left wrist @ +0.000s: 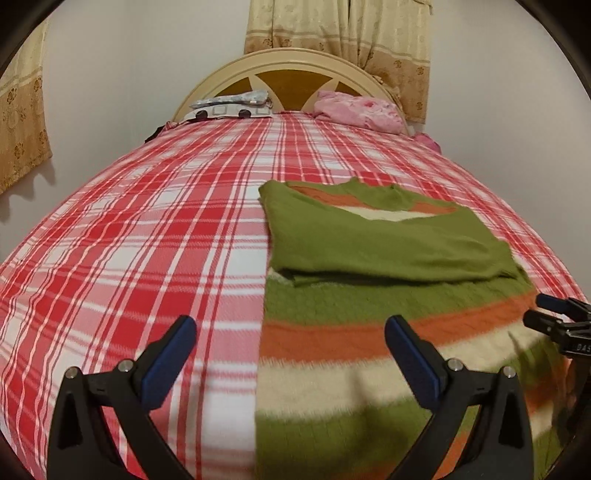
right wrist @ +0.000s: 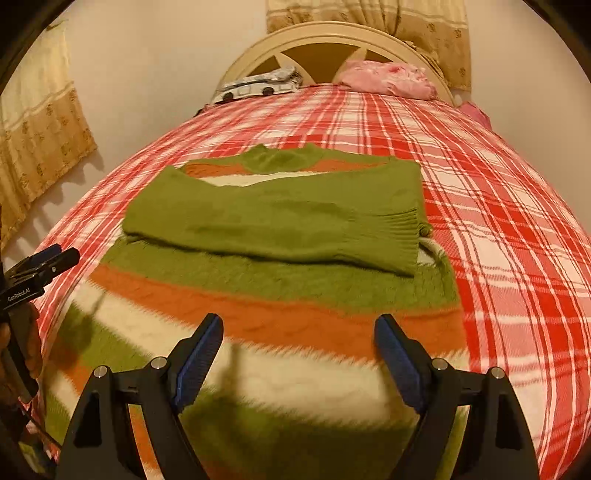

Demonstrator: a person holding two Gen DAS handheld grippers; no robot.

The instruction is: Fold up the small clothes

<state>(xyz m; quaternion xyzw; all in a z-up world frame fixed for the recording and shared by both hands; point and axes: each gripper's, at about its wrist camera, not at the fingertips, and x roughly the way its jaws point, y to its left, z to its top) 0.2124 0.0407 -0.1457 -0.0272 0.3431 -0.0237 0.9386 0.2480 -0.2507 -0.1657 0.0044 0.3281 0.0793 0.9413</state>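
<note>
I see a bed (left wrist: 147,229) under a red plaid sheet, a cream arched headboard (left wrist: 284,61), pale walls (left wrist: 129,74) and beige patterned curtains (left wrist: 340,33).

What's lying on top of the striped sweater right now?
Its own green sleeves are folded across the striped sweater, covering the chest. Orange and cream stripes show near the collar; the rest beneath the sleeves is hidden.
</note>
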